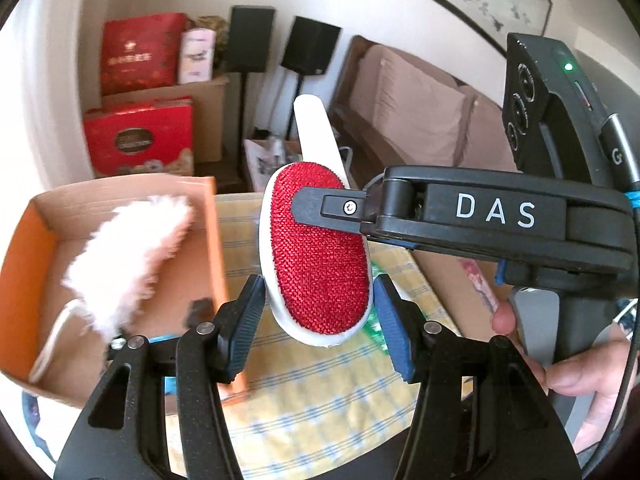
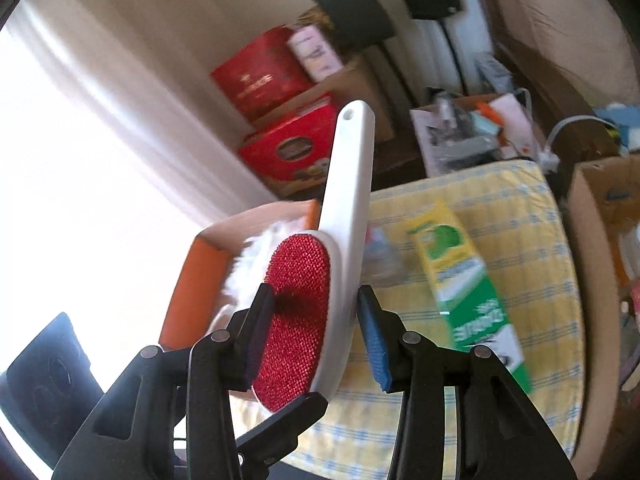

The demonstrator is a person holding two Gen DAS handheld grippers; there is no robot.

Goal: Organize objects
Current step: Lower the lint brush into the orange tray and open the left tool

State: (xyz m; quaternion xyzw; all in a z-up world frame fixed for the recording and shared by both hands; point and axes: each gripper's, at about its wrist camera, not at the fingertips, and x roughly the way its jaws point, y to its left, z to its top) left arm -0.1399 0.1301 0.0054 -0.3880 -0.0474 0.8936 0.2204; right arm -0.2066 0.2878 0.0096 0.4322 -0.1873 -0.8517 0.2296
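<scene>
A lint brush [image 1: 318, 256] with a red pad and a white handle is held in the air above the table. My left gripper [image 1: 318, 320] has its blue pads against the two edges of the brush head. My right gripper [image 1: 492, 216] comes in from the right in the left wrist view, one finger lying over the red pad. In the right wrist view the brush [image 2: 300, 320] stands between the right gripper's [image 2: 316, 336] fingers; the left one touches the red face, the right one sits close to the white back. An orange cardboard box [image 1: 36, 232] at left holds a white fluffy duster [image 1: 128, 256].
A green and yellow carton [image 2: 464, 292] lies on the yellow checked tablecloth [image 2: 532, 240]. A clear small bottle [image 2: 378, 256] stands behind the brush. Cardboard boxes [image 2: 592, 280] stand to the right of the table. Red gift boxes [image 1: 140, 140], speakers and a sofa [image 1: 420, 120] are behind.
</scene>
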